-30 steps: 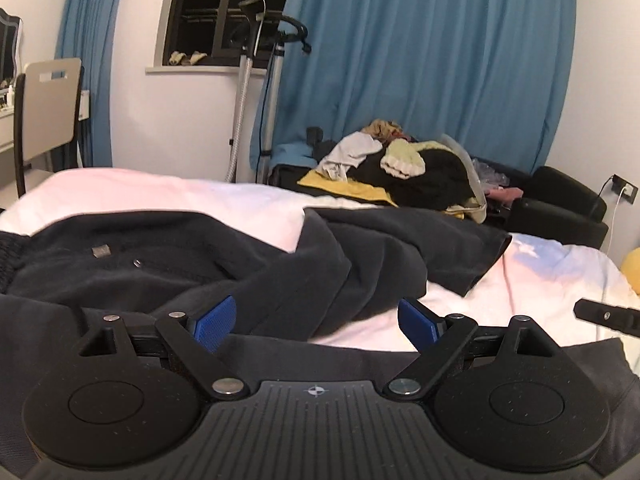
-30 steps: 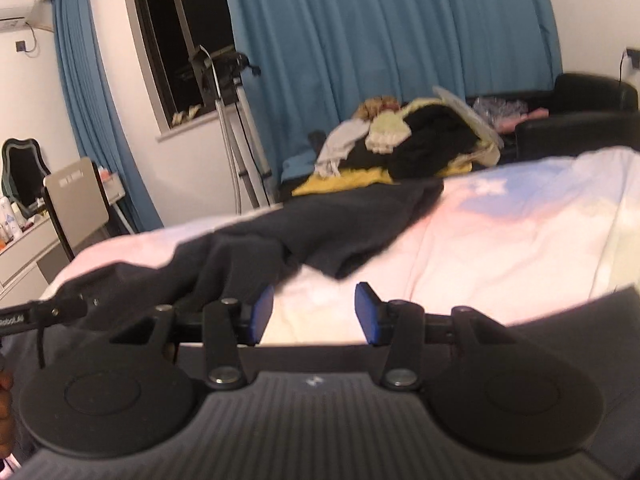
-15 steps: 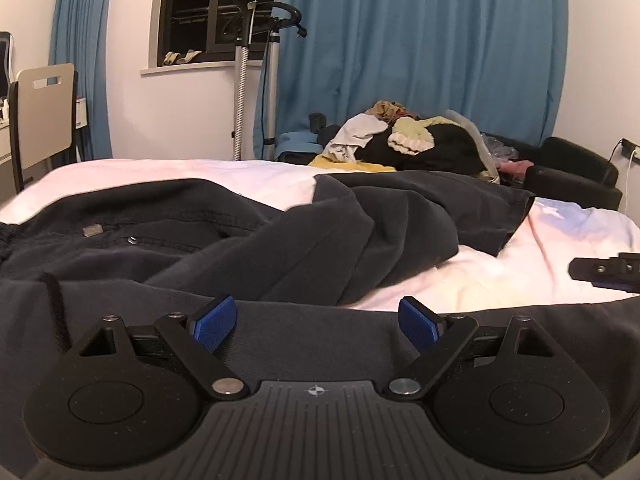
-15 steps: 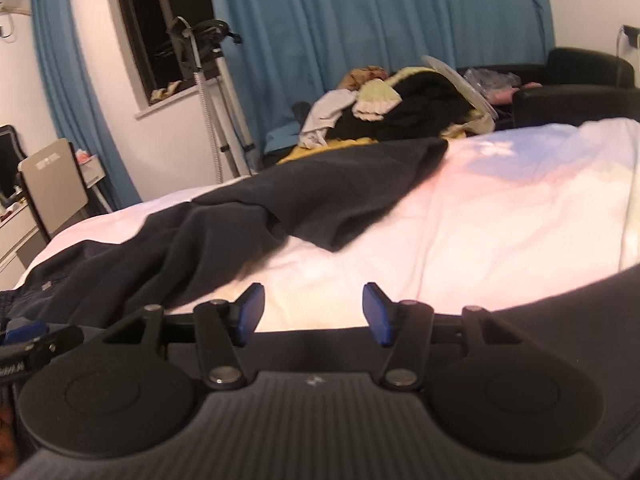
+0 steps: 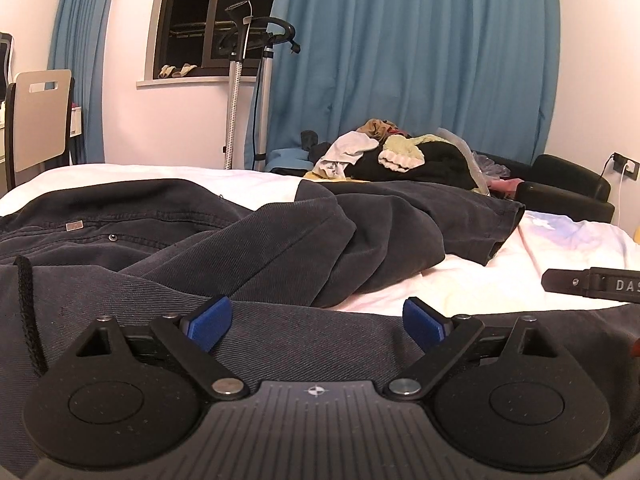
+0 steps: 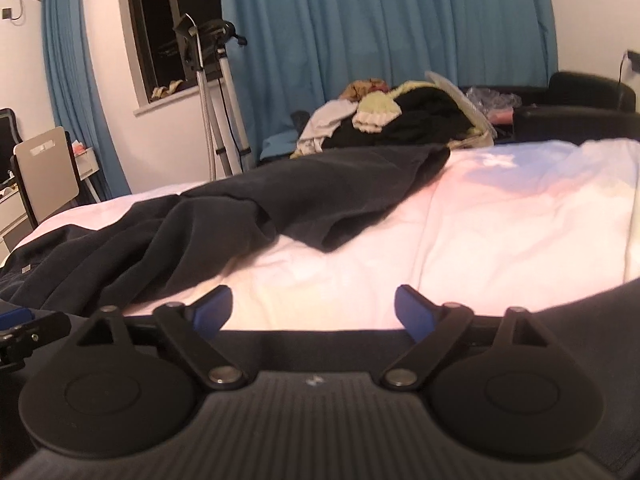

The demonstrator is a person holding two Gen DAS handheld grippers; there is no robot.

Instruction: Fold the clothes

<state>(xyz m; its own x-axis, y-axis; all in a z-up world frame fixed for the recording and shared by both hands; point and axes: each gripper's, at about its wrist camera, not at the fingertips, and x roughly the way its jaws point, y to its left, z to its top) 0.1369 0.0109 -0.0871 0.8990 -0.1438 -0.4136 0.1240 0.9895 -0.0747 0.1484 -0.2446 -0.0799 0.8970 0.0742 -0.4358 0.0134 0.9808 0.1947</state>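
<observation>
Both grippers, left point(image 5: 316, 320) and right point(image 6: 312, 312), spread wide and gripping nothing above dark trousers point(image 5: 280, 236) rumpled across the bed point(image 6: 500, 232); bunched legs likely to snag, spoiling any crease.

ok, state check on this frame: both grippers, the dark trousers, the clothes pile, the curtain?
left gripper: open, empty, low over the trouser fabric
right gripper: open, empty, at the fabric's near edge
dark trousers: unfolded, rumpled, spread across the bed
clothes pile: loose heap, unfolded
curtain: drawn shut
</observation>
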